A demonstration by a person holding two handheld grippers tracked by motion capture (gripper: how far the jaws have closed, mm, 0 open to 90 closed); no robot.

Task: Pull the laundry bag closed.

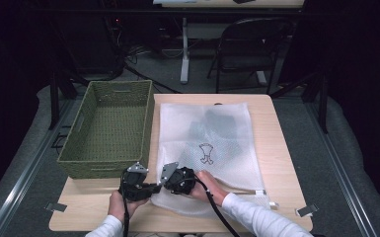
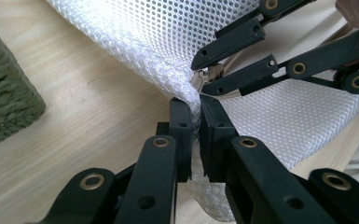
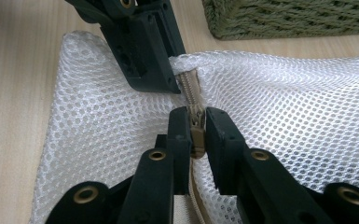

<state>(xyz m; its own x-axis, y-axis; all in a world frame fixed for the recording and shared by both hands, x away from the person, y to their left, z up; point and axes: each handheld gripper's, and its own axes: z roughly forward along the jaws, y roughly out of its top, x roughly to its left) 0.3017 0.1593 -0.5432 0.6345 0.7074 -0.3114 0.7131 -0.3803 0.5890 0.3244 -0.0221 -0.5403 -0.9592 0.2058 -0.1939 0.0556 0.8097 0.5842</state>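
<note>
Green woven basket [image 1: 109, 129] at the tabletop's [image 1: 281, 148] left, its far end cut off in both gripper views. Just right of it, white mesh bag [image 1: 208, 148] lying flat, something dark inside blurred by the netting, a small printed figure on top too small to read. At the bag's near left corner, left hand-held gripper [image 2: 193, 116] clamped tight on a fold of mesh beside the zip's end, the pinched edge hidden between the jaws. Touching close on the right, right hand-held gripper [image 3: 196, 123] nipped on the tan zip pull [image 3: 197, 135], jaws just easing apart yet pads on the pull. Zip teeth [image 3: 189, 86] partly covered by the other jaws; both hands half hidden behind the grippers in the high view.
</note>
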